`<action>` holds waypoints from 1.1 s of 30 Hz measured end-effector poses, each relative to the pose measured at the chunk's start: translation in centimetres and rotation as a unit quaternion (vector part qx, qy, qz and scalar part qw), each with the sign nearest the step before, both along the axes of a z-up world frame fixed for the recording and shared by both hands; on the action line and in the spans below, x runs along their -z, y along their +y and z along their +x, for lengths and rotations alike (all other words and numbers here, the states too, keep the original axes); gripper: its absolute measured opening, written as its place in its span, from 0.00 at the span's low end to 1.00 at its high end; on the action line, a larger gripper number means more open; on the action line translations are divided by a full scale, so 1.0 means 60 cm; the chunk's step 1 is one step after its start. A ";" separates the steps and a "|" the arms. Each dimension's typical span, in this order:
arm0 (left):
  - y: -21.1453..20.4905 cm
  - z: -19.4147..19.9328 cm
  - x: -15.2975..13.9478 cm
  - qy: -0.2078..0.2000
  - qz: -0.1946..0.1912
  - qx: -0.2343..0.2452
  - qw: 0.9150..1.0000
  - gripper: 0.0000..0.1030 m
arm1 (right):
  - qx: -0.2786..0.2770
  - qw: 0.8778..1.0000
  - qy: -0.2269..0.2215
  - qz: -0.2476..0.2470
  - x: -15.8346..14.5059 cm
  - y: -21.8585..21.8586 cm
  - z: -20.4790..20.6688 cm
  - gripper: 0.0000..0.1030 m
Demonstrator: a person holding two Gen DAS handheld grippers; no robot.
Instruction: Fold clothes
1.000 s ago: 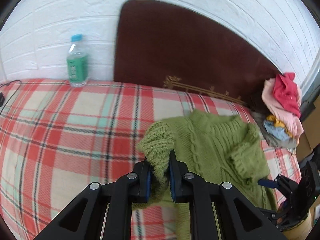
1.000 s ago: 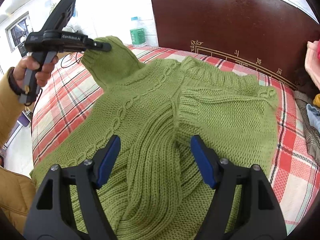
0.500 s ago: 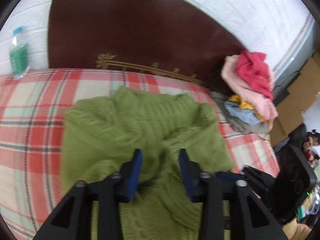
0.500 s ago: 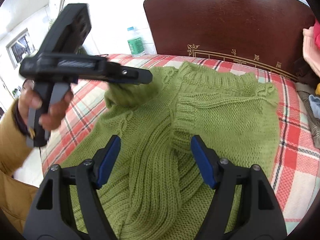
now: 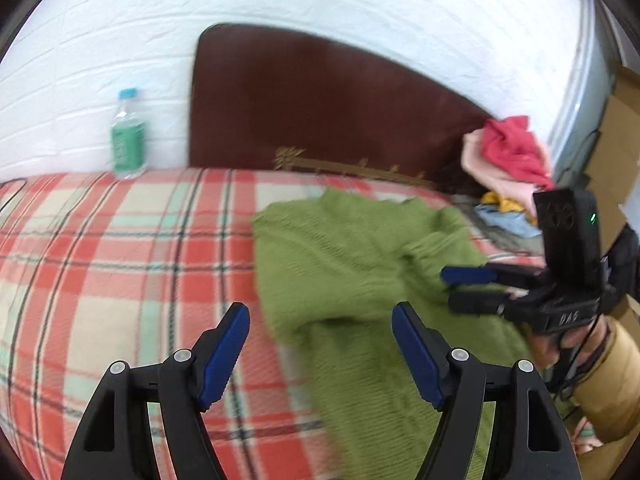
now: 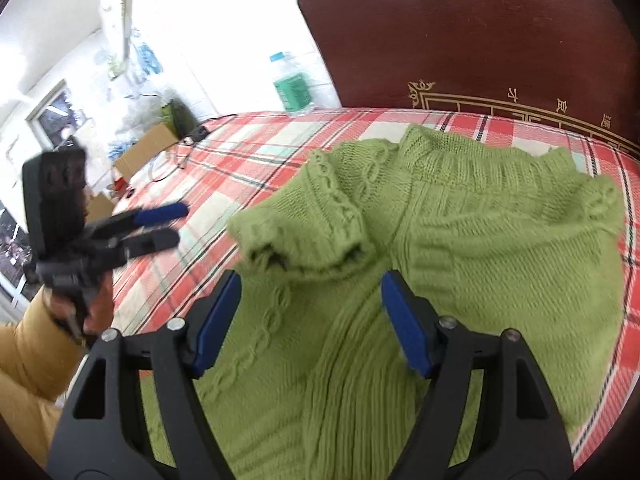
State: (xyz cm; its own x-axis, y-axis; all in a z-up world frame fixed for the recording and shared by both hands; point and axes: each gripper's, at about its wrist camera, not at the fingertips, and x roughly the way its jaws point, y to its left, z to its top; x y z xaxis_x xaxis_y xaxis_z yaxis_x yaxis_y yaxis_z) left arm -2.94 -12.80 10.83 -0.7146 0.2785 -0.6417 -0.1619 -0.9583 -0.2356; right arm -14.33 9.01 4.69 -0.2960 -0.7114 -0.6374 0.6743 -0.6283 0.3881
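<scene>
Right gripper (image 6: 312,320) hung low over the sweater (image 6: 460,248), jaws apart, holding nothing; likely poised for the next fold. Left gripper (image 5: 320,344) was also spread and empty, above the sweater's left edge. The sweater lay on the plaid bed (image 5: 120,260), left sleeve (image 6: 304,224) folded across the chest to narrow the body. Farther back: bottle (image 5: 128,136), headboard (image 5: 320,112), clothes pile (image 5: 508,160).
</scene>
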 end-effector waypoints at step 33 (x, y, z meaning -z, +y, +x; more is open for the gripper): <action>0.085 -0.057 0.057 -0.016 -0.084 0.007 0.996 0.73 | 0.009 0.978 0.078 0.191 0.000 -0.031 -0.115 0.14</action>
State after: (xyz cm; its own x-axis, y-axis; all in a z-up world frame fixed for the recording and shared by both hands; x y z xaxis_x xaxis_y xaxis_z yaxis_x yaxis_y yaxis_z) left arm -6.39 -7.73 7.38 -0.6900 0.1756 -0.7022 -0.1711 -0.9822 -0.0774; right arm -21.23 7.13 4.71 -0.4215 -0.4229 -0.8021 0.6937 -0.7201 0.0151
